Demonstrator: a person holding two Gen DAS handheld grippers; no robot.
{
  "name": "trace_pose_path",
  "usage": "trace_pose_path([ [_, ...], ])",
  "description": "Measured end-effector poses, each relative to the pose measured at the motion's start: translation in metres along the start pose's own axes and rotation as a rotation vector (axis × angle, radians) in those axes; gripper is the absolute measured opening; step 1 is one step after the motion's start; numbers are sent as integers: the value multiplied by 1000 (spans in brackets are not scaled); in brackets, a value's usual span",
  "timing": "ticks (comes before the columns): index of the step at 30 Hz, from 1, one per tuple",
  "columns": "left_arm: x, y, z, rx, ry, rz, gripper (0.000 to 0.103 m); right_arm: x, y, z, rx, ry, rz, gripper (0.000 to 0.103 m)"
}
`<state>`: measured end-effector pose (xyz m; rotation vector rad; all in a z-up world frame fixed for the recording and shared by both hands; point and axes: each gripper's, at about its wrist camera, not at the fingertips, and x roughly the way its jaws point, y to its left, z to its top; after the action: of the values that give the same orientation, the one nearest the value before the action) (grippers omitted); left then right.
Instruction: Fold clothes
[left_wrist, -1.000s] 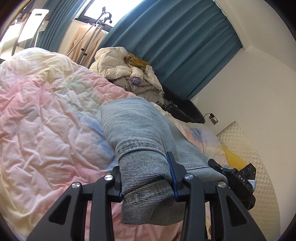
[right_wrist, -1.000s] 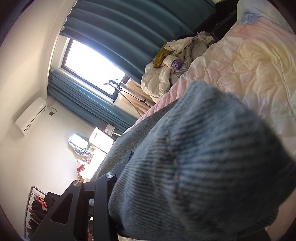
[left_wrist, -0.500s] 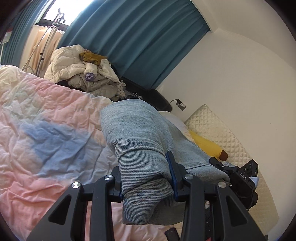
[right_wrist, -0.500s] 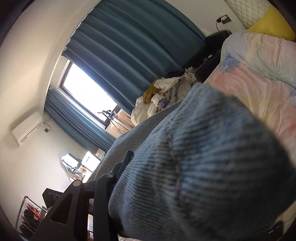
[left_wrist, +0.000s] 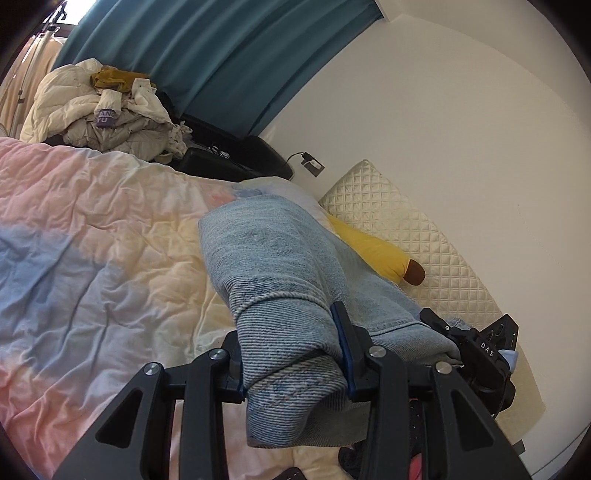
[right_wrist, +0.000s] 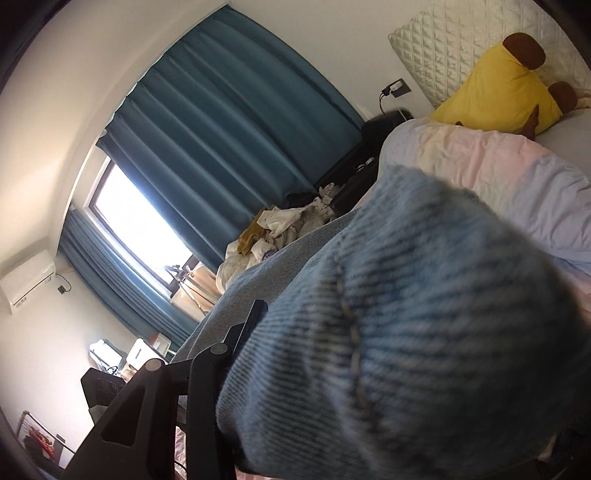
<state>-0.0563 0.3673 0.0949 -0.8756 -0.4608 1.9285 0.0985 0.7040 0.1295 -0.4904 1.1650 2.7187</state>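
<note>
The left hand-held gripper (left_wrist: 293, 354) is clenched on a thick folded bundle of light blue jeans (left_wrist: 273, 266), which bulges out ahead of its fingers and hangs below them, held above the bed (left_wrist: 92, 229). The right hand-held gripper (right_wrist: 332, 373) grasps the same jeans (right_wrist: 406, 332); the denim covers its right finger and fills most of that view. A yellow pillow (left_wrist: 373, 251) lies just beyond the jeans.

Left claw (left_wrist: 293, 354) clamped on folded denim (left_wrist: 273, 266), right claw (right_wrist: 332, 369) clamped likewise, both angled slightly downward
</note>
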Motion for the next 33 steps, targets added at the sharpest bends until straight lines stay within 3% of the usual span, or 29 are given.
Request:
trace_pose_path([
  [10, 97, 20, -24, -12, 127, -50, 37, 12, -83, 3, 2, -42, -97, 38],
  [19, 175, 63, -58, -25, 235, -31, 37, 62, -161, -25, 53, 40, -207, 38],
  [27, 196, 90, -80, -44, 255, -44, 38, 91, -205, -60, 77, 95, -296, 41],
  [33, 200, 90, -87, -21, 273, -13, 42, 100, -228, -71, 151, 102, -299, 50],
])
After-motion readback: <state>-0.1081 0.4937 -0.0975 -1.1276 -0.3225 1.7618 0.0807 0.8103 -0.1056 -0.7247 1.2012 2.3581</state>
